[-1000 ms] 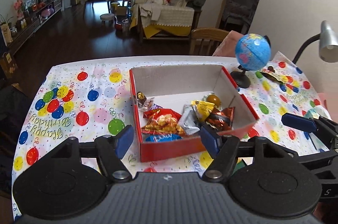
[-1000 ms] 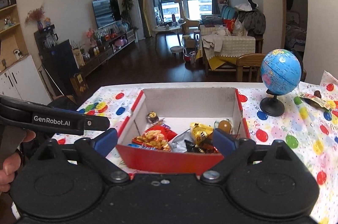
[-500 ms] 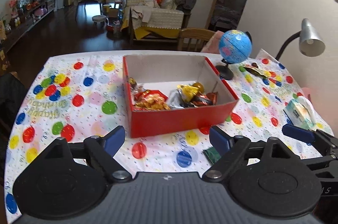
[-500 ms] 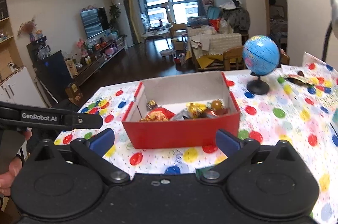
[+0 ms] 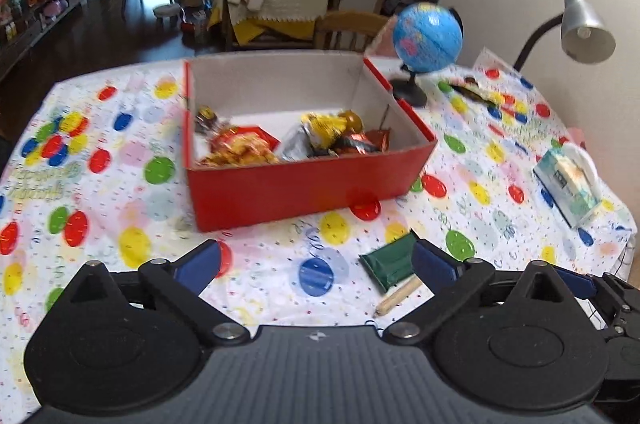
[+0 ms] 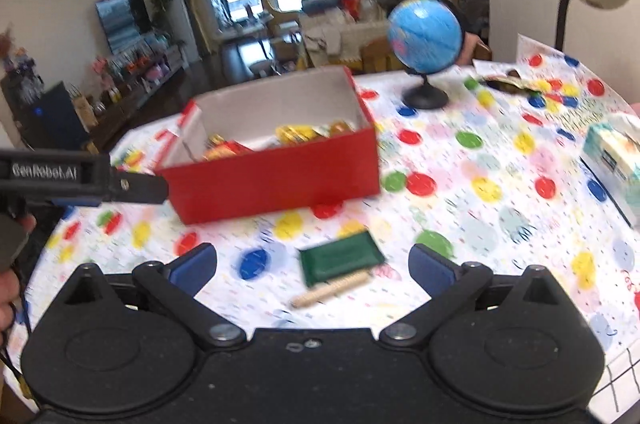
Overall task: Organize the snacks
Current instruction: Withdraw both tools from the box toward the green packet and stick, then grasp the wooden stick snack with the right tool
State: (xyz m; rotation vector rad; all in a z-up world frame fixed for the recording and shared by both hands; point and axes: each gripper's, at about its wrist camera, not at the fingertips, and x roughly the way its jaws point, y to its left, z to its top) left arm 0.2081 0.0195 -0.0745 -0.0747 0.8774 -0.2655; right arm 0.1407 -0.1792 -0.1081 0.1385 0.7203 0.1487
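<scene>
A red box [image 5: 304,180] holds several wrapped snacks [image 5: 240,148] on the balloon-print tablecloth; it also shows in the right wrist view [image 6: 276,180]. A dark green snack packet [image 5: 386,264] and a tan stick snack [image 5: 398,298] lie on the cloth in front of the box. In the right wrist view the packet [image 6: 340,258] and stick [image 6: 330,290] lie between my right fingers. My left gripper [image 5: 316,262] is open and empty, to the left of the packet. My right gripper [image 6: 312,264] is open and empty above the packet. Another dark wrapped snack [image 6: 504,82] lies far right near the globe.
A blue globe [image 5: 426,32] on a black stand is behind the box to the right. A grey desk lamp [image 5: 584,28] is at the far right. A tissue pack [image 5: 568,180] lies near the table's right edge. The left gripper's body [image 6: 80,176] reaches in from the left.
Both grippers have pulled back from over the box toward the near table edge. The green packet and stick snack have come into view. The right gripper has swung right.
</scene>
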